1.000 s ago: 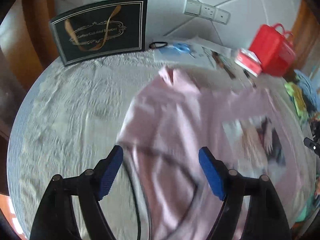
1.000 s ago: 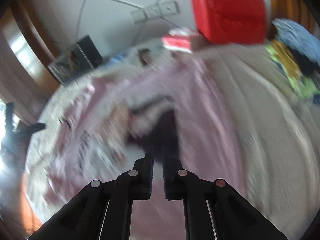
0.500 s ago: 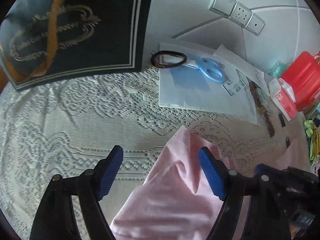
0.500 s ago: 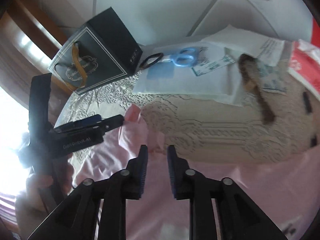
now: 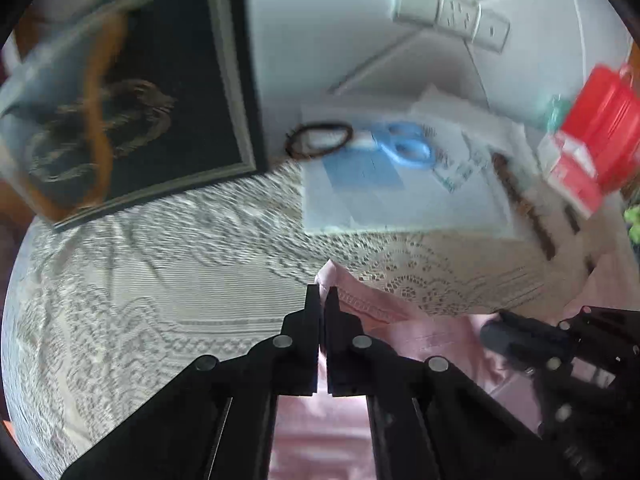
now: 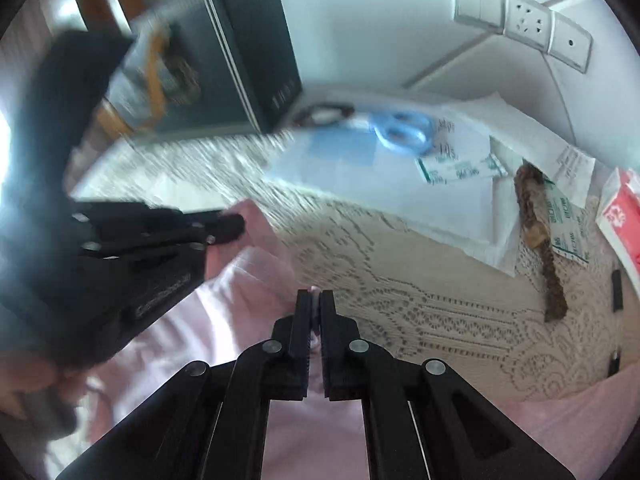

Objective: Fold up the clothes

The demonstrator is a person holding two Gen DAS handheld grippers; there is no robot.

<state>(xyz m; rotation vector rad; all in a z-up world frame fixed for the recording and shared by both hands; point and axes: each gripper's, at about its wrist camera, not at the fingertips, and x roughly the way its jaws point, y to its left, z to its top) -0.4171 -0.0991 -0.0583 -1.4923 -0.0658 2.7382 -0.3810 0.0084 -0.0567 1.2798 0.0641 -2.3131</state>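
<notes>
A pink garment (image 5: 384, 316) lies on the lace tablecloth (image 5: 180, 280), its far edge pointing at the wall. My left gripper (image 5: 322, 298) is shut on a corner of that far edge. My right gripper (image 6: 315, 300) is shut on the pink garment (image 6: 248, 280) a little to the right along the same edge. The right gripper also shows in the left wrist view (image 5: 496, 330), and the left gripper shows in the right wrist view (image 6: 236, 226). Most of the garment is hidden below both cameras.
Against the wall stand a black gift bag (image 5: 132, 112), papers (image 5: 400, 192) with blue scissors (image 5: 408, 146) and a hair tie (image 5: 320, 140), a brown strip (image 6: 540, 240), and a red box (image 5: 600, 128). Wall sockets (image 6: 524, 20) are above.
Both grippers went forward to the garment's far edge. The left gripper went from wide open to shut on the corner. The right gripper, slightly apart half a second ago, closed on the cloth.
</notes>
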